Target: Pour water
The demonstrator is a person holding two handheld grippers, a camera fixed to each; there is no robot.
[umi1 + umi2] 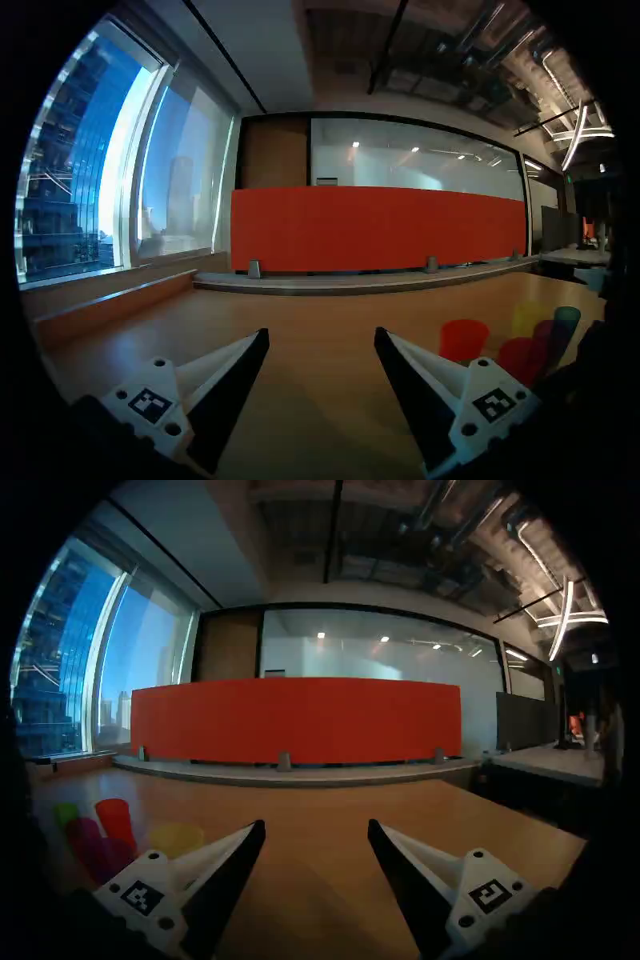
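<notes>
**Left gripper view.** The left gripper has its fingers spread wide with nothing between them, low over a wooden counter. Each finger base carries a square marker.

The cups stand on the counter to the right of the right-hand finger:
- A red cup stands upright near that fingertip but apart from it.
- A magenta cup stands just past the finger base, which partly hides it.
- A yellow cup and a teal cup stand behind these, toward the counter's right edge.

The cups are translucent. Whether any holds water cannot be told.

**Right gripper view.** The right gripper is likewise wide open and holds nothing, low over the same counter.

Here the cups lie to the left of the left-hand finger:
- The yellow cup stands just behind the finger, which hides its lower part.
- The red cup stands upright beyond it.
- The magenta cup stands beside the red one.
- A green cup stands farthest left.

**Surroundings.** An orange panel runs along the counter's far edge, with a glass wall above it. Tall windows fill the left side. Strip lights hang from an open ceiling.
</notes>
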